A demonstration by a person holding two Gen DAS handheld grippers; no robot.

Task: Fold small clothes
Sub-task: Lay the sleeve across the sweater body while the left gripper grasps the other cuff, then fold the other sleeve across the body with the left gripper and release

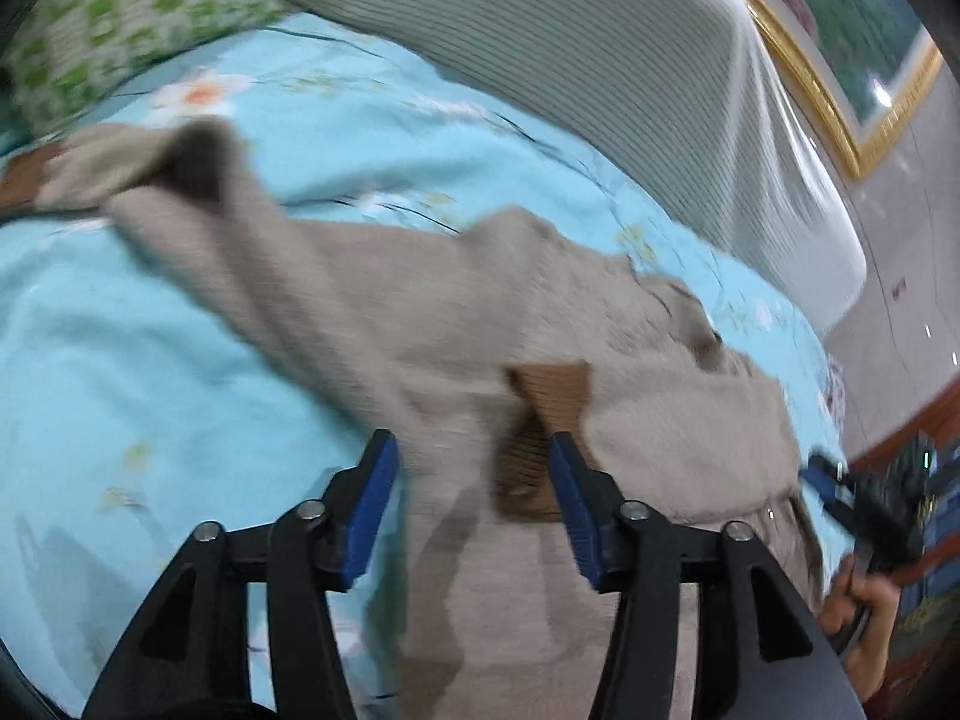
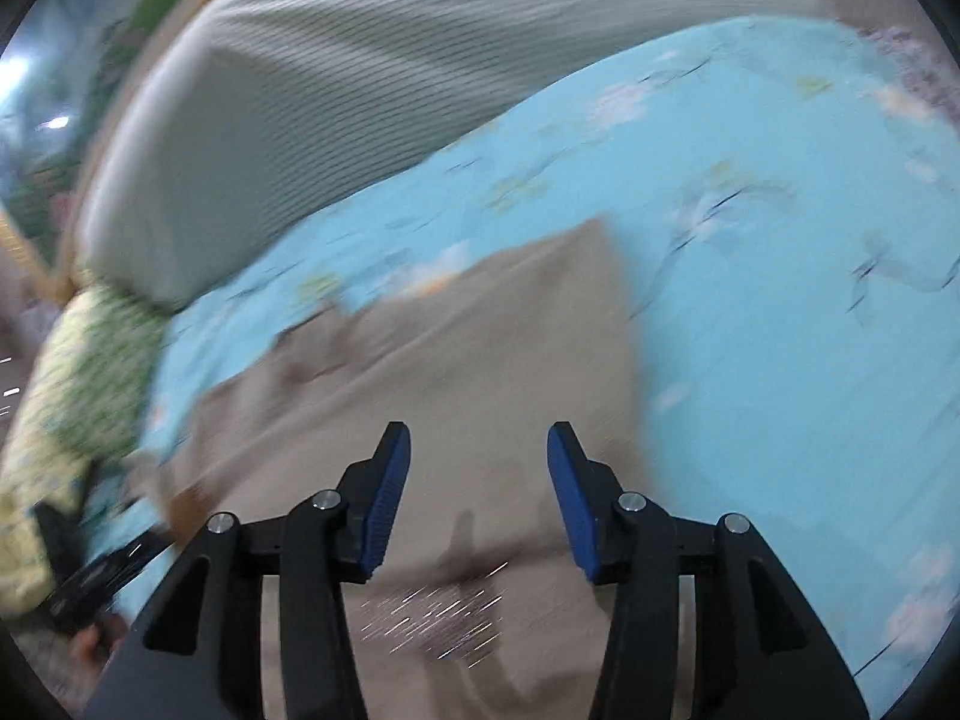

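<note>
A small beige garment [image 1: 384, 312] with a brown patch [image 1: 546, 420] lies rumpled on a light blue flowered sheet [image 1: 150, 372]. My left gripper [image 1: 474, 450] is open and empty, hovering over the garment's near edge by the patch. The right gripper [image 1: 840, 486] shows at the right edge of the left wrist view, held in a hand. In the right wrist view the same beige garment [image 2: 456, 372] spreads below my right gripper [image 2: 480, 444], which is open and empty above the cloth. Both views are motion-blurred.
A grey ribbed bolster [image 1: 600, 78] runs along the far side of the bed. A green-and-white patterned pillow [image 1: 120, 18] lies at the far left corner and also shows in the right wrist view [image 2: 78, 384]. A gold-framed picture [image 1: 840, 60] hangs behind.
</note>
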